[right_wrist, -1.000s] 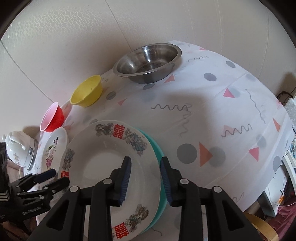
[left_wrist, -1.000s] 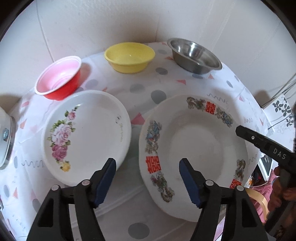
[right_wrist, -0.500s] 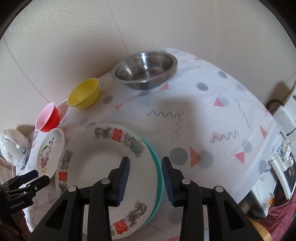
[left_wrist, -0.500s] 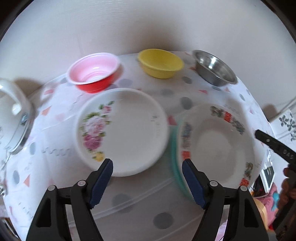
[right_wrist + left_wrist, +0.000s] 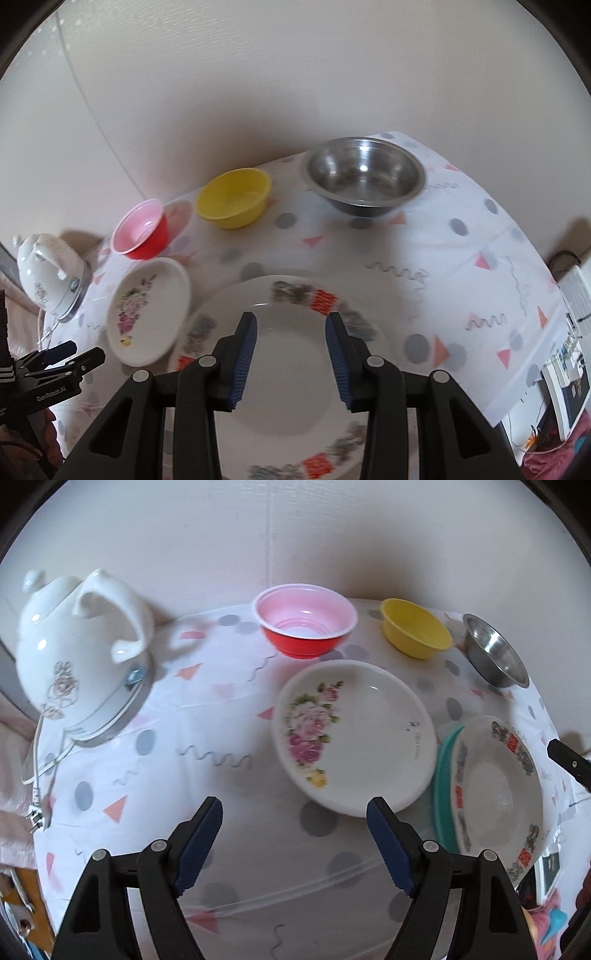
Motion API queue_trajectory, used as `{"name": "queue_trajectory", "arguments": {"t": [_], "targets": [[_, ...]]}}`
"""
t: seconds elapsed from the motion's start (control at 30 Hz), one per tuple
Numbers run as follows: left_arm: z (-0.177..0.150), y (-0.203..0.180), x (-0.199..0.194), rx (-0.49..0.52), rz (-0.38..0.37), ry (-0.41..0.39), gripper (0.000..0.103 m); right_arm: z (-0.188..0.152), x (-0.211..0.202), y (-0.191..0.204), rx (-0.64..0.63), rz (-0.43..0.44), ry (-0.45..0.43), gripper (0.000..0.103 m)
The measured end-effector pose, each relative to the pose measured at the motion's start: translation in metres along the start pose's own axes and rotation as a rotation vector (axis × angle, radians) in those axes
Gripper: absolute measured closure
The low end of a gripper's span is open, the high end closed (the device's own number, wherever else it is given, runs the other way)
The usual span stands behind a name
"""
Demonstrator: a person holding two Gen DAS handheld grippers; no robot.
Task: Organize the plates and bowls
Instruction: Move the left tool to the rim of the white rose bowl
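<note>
A white plate with red characters (image 5: 317, 295) lies on a teal plate (image 5: 443, 775) at the table's near right. My right gripper (image 5: 291, 325) hovers over it, open, with nothing between its pads. To the left lies a white floral plate (image 5: 354, 734) (image 5: 147, 306). My left gripper (image 5: 295, 812) (image 5: 86, 350) hangs above the cloth just in front of that plate's near rim, its jaws opening and empty. A red bowl (image 5: 306, 620), a yellow bowl (image 5: 413, 627) and a steel bowl (image 5: 495, 657) stand in a row along the wall.
A white electric kettle (image 5: 77, 646) on its base stands at the far left, its cord and plug (image 5: 37, 812) trailing to the table's left edge. The patterned tablecloth (image 5: 461, 295) hangs over the right edge. A white appliance (image 5: 570, 295) sits beyond it.
The left gripper swung left from the red-character plate to the floral plate, bringing the kettle into view, and its jaws widened. The right gripper rose and drew back over its plate, jaws slightly wider.
</note>
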State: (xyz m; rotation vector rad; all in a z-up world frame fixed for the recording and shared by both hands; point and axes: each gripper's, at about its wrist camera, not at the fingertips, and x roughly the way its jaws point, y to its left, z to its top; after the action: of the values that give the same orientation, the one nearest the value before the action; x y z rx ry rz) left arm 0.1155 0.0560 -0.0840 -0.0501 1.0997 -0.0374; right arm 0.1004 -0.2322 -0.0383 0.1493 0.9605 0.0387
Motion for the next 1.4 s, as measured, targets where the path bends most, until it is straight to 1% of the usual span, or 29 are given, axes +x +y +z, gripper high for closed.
{"name": "queue_trajectory", "arguments": {"t": [0.2,0.5,0.57,0.7,0.83,0.87,0.9,0.97,1.0,1.07,1.17,1.2,1.23,1.37,1.4], "targets": [[-0.006,0.018,-0.005,-0.027,0.046,-0.008,0.022,0.004,0.006,0.03,-0.059,0.035,0.021,0.064],[-0.006,0.038,-0.004,-0.101,0.09,-0.004,0.02,0.012,0.024,0.058,-0.139,0.089,0.064,0.064],[-0.004,0.041,-0.003,-0.123,0.102,-0.001,0.02,0.016,0.031,0.063,-0.163,0.098,0.076,0.064],[0.0,0.046,-0.001,-0.164,0.121,0.002,0.019,0.026,0.043,0.069,-0.187,0.148,0.1,0.064],[0.003,0.049,0.004,-0.204,0.125,0.014,0.018,0.039,0.06,0.078,-0.238,0.159,0.127,0.064],[0.004,0.049,0.007,-0.216,0.111,0.021,0.016,0.042,0.065,0.08,-0.246,0.162,0.138,0.064],[0.005,0.049,0.009,-0.226,0.09,0.026,0.012,0.044,0.068,0.081,-0.252,0.165,0.146,0.064],[0.006,0.049,0.012,-0.252,0.055,0.038,0.007,0.048,0.076,0.085,-0.278,0.164,0.162,0.064],[0.007,0.05,0.015,-0.267,0.042,0.045,0.005,0.05,0.08,0.087,-0.291,0.164,0.166,0.061],[0.009,0.05,0.019,-0.282,0.043,0.057,0.005,0.054,0.09,0.092,-0.327,0.176,0.187,0.06],[0.013,0.051,0.03,-0.294,0.066,0.084,0.005,0.058,0.106,0.097,-0.348,0.19,0.219,0.06],[0.015,0.052,0.033,-0.3,0.062,0.094,0.005,0.059,0.112,0.098,-0.351,0.196,0.233,0.06],[0.016,0.052,0.037,-0.311,0.05,0.103,0.005,0.06,0.116,0.099,-0.352,0.201,0.24,0.06],[0.022,0.049,0.044,-0.337,0.013,0.1,0.005,0.064,0.137,0.101,-0.339,0.245,0.29,0.06],[0.024,0.047,0.046,-0.34,-0.009,0.095,0.005,0.064,0.14,0.101,-0.339,0.249,0.295,0.06]]}}
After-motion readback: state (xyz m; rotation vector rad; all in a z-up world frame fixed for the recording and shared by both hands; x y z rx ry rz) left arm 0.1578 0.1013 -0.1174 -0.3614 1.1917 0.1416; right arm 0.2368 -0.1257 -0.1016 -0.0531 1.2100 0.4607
